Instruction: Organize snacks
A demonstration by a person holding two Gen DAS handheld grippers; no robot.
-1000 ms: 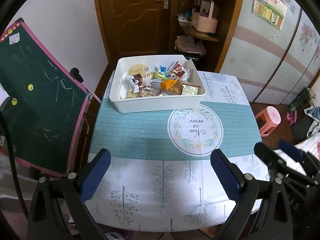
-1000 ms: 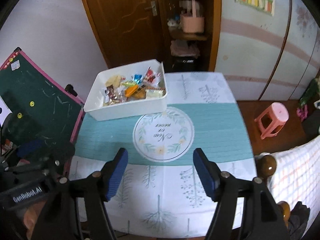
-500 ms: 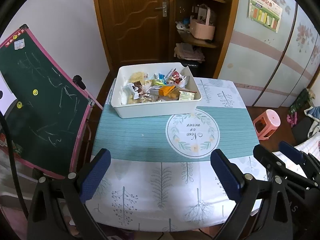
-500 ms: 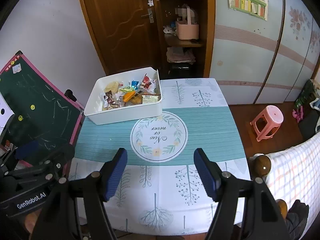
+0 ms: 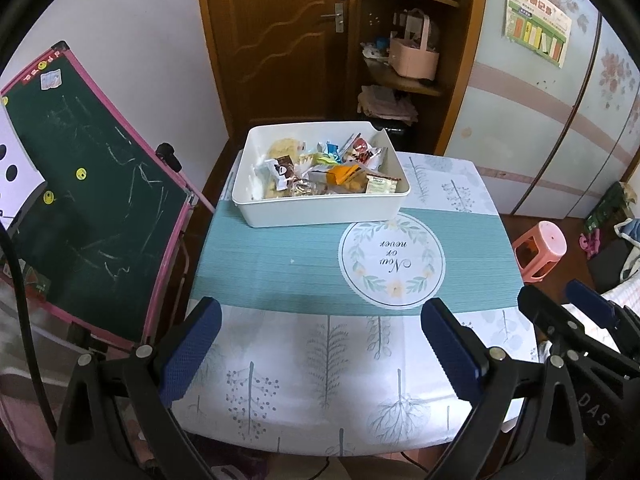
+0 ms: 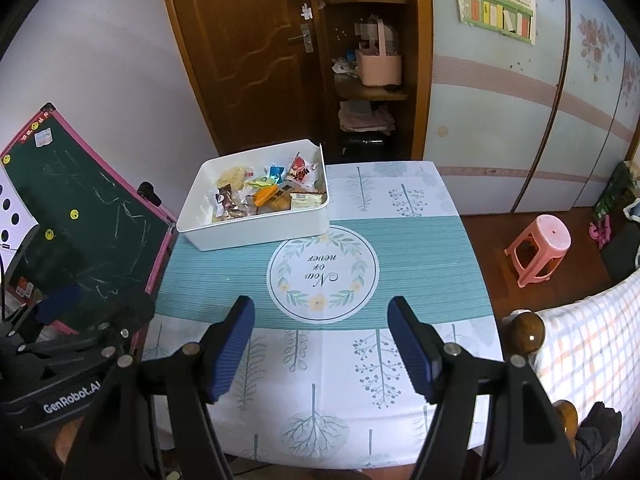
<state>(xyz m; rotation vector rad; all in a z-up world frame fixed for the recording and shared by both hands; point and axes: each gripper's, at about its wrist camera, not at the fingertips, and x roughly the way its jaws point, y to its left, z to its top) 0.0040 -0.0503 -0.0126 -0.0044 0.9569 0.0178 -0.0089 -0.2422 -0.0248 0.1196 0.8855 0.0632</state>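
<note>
I see the white bin (image 5: 320, 210) of snacks (image 5: 320, 172) on the counter (image 5: 280, 264) at about 12 o'clock from my left claw (image 5: 320, 354), at 11 o'clock from my right claw (image 6: 322, 354). Its long axis runs across my view, side to side. Both claws hang above the near edge, well apart from the bin, side by side, pointing forward, jaws spread wide and holding nothing.
</note>
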